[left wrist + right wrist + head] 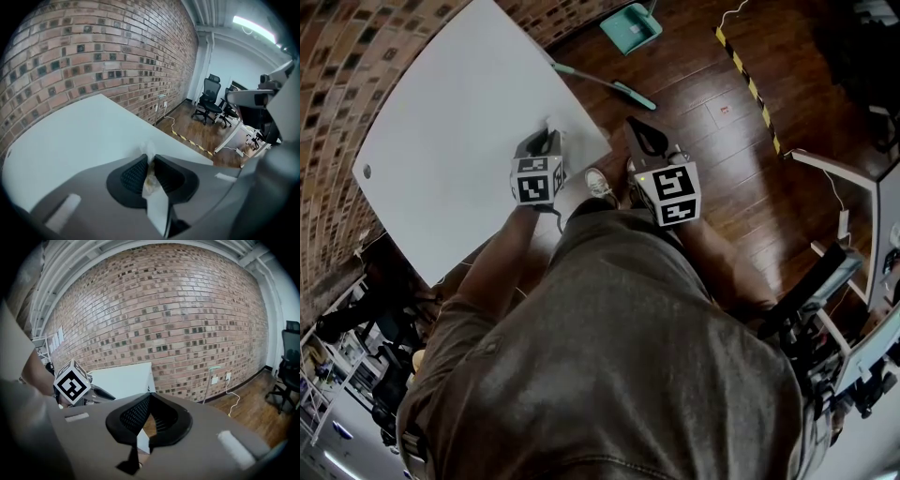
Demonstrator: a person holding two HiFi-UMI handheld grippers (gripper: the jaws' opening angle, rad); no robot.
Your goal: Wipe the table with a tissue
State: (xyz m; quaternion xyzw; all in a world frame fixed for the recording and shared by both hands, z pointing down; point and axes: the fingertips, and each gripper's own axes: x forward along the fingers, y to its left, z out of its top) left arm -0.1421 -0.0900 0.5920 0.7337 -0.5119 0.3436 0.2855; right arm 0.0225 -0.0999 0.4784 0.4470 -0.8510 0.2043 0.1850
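Note:
The white table (459, 141) fills the upper left of the head view. My left gripper (548, 136) rests over its near right edge, shut on a crumpled white tissue (551, 123). In the left gripper view the tissue (149, 149) sticks out past the closed tips of the left gripper (151, 157), with the tabletop (70, 136) just beyond. My right gripper (642, 136) hangs beside the table over the wooden floor. Seen in its own view, the right gripper (150, 394) is shut with nothing between its fingers. The left gripper's marker cube (71, 383) shows there too.
A teal dustpan (630, 26) and a teal-handled broom (609, 84) lie on the floor past the table. Yellow-black tape (748, 84) crosses the floor. A white desk frame (844, 187) stands at right. A brick wall (93, 56) backs the table; office chairs (208, 98) stand farther off.

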